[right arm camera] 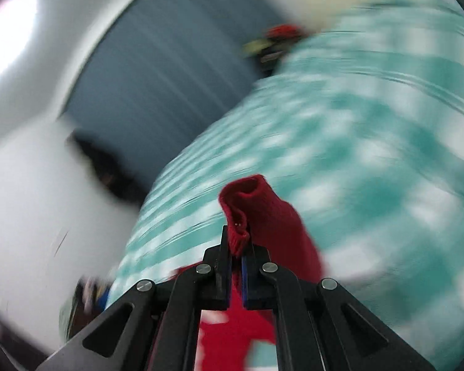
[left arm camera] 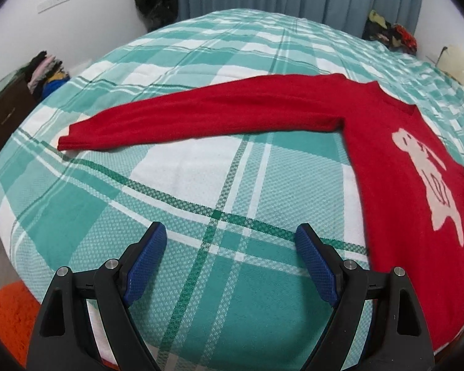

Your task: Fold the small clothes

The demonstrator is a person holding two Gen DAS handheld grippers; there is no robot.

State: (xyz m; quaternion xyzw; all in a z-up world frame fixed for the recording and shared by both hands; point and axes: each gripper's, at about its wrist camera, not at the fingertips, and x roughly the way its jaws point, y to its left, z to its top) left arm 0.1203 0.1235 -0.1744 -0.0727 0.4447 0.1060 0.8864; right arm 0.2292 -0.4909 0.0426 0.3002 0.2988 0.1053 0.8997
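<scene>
Two tools are in view. The left tool [left arm camera: 230,247] is held wide open and empty above the checked bed [left arm camera: 182,278]. The red sweater [left arm camera: 396,185] lies flat on the bed toward 2 o'clock from it, its free sleeve [left arm camera: 201,117] stretched along a 9-to-3 axis at 12 o'clock. The right tool [right arm camera: 236,247] is clamped on the other sleeve's cuff [right arm camera: 247,198], lifted; that view is motion-blurred. The left tool is judged nearer the free sleeve.
</scene>
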